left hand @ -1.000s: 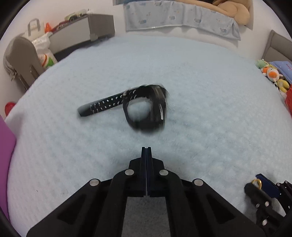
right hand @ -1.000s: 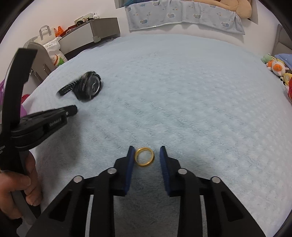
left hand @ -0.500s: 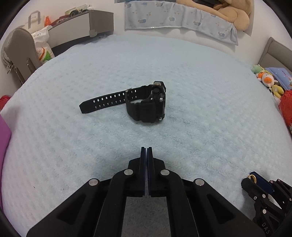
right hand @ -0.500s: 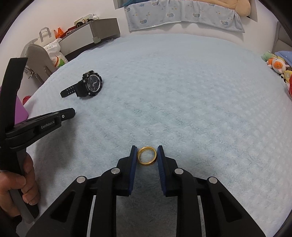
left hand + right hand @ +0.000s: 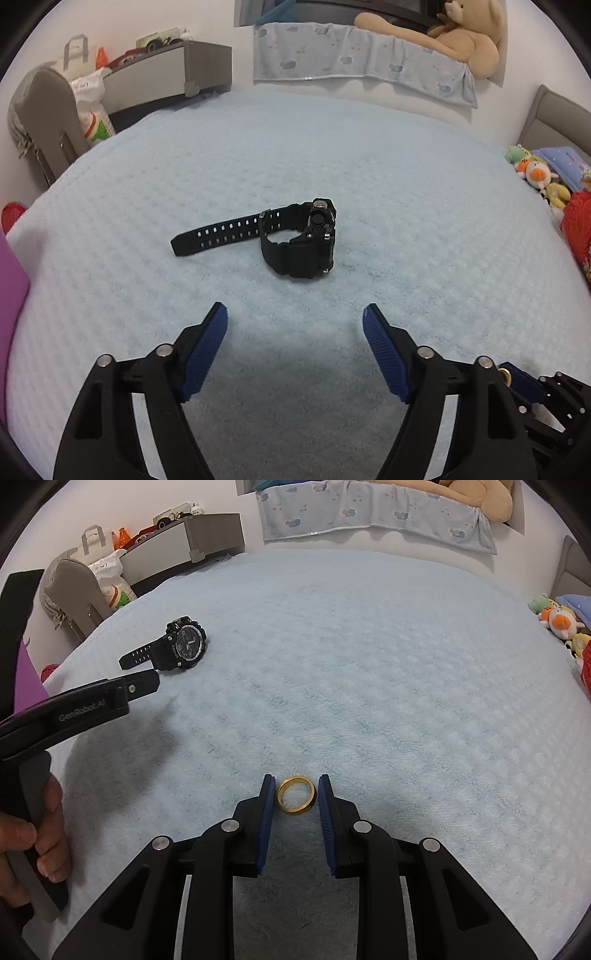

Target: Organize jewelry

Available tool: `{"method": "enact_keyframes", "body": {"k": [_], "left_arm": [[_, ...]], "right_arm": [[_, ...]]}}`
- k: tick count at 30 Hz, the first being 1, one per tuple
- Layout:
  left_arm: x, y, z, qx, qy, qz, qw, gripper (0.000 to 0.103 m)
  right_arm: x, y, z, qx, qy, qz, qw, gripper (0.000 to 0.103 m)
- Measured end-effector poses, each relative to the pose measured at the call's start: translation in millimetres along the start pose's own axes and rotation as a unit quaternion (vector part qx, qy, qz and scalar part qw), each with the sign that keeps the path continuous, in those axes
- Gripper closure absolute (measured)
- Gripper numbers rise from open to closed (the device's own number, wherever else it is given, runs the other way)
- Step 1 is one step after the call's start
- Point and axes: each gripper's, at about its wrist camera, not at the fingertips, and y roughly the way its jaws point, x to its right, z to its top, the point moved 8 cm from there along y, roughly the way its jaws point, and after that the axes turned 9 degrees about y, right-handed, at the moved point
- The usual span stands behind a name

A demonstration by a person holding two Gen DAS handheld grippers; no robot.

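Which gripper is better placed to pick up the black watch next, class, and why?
Left. The left gripper points at the watch, jaws just opened wide with nothing between them. The right gripper is closed around the gold ring, far from the watch.

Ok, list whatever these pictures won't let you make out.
- Watch, left wrist view: the dial faces away, and only the case's side shows.
- Watch, right wrist view: the dial shows, but the time is too small to read.
- Gold ring, right wrist view: whether it is lifted or resting on the blanket cannot be told, since the right gripper covers its sides.
- Person, right wrist view: only a hand shows, cut off by the left edge.
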Motion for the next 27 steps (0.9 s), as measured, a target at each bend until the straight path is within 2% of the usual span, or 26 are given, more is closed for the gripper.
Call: {"method": "enact_keyframes", "body": {"k": [3, 6, 13, 23, 25, 27], "left_arm": [[1, 8, 6, -0.004, 0.004, 0.005, 1.0000, 0.028], [2, 20, 11, -0.017, 0.000, 0.008, 0.9998, 0.022], [4, 54, 23, -0.052, -0.013, 0.008, 0.9985, 0.021], [2, 77, 39, -0.066, -0.008, 0.026, 0.9974, 0.020], [2, 81, 40, -0.069, -0.010, 0.025, 0.9973, 0.020], [2, 82, 42, -0.068, -0.013, 0.021, 0.9974, 0.025]], "right_arm": [[0, 0, 0, 0.000, 0.001, 0.001, 1.000, 0.081], [1, 1, -1, 0.000, 0.005, 0.005, 1.000, 0.081], [2, 1, -1, 0.000, 0.008, 0.008, 1.000, 0.081], [3, 1, 0, -0.001, 0.011, 0.012, 1.000, 0.080], [3, 1, 0, -0.001, 0.011, 0.012, 1.000, 0.080], [3, 1, 0, -0.001, 0.011, 0.011, 1.000, 0.080]]}}
